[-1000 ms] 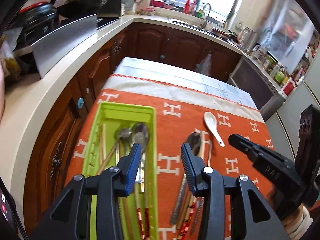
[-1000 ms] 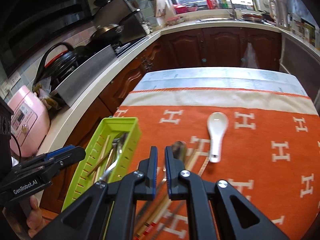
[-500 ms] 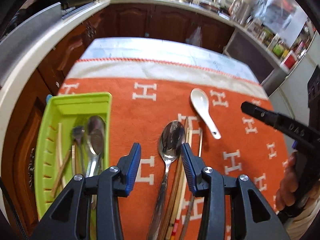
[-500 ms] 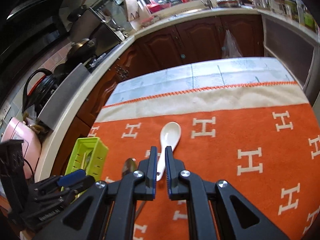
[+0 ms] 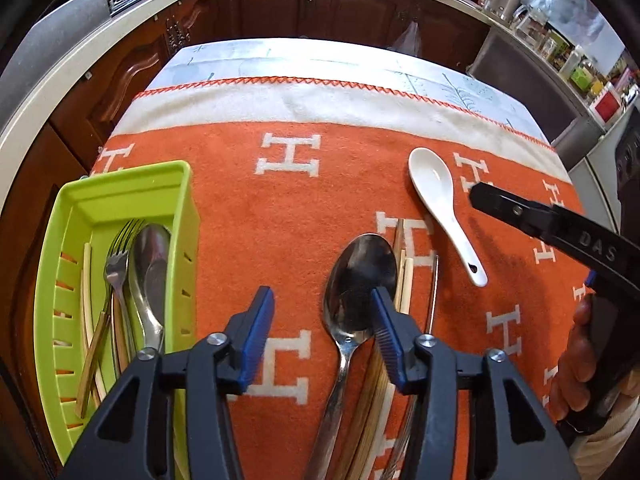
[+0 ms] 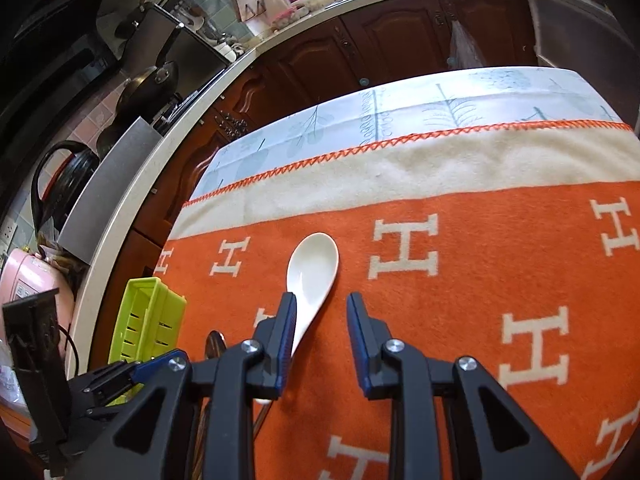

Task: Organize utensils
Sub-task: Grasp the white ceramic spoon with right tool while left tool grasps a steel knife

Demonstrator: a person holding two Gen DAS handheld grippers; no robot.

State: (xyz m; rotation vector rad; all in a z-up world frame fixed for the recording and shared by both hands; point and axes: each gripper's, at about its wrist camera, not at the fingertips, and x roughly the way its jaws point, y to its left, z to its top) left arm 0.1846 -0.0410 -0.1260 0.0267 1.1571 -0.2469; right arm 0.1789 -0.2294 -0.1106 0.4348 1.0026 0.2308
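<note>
- The left gripper (image 5: 322,312) hangs over the orange blanket (image 5: 280,208) on the desk, its jaws spread wide with nothing between the blue pads.
- A large metal spoon (image 5: 356,280) lies under the right jaw, beside wooden chopsticks (image 5: 404,280).
- A white ceramic spoon (image 5: 440,204) lies further right, apart from them.
- The green tray (image 5: 120,184) at left holds a fork (image 5: 118,264), another spoon and chopsticks.
- The right gripper (image 5: 540,220) reaches in from the right edge.

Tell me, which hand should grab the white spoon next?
Probably the right. The right gripper is open with the white ceramic spoon lying just past its fingers. The left gripper, also open, sits over the big metal spoon instead.
</note>
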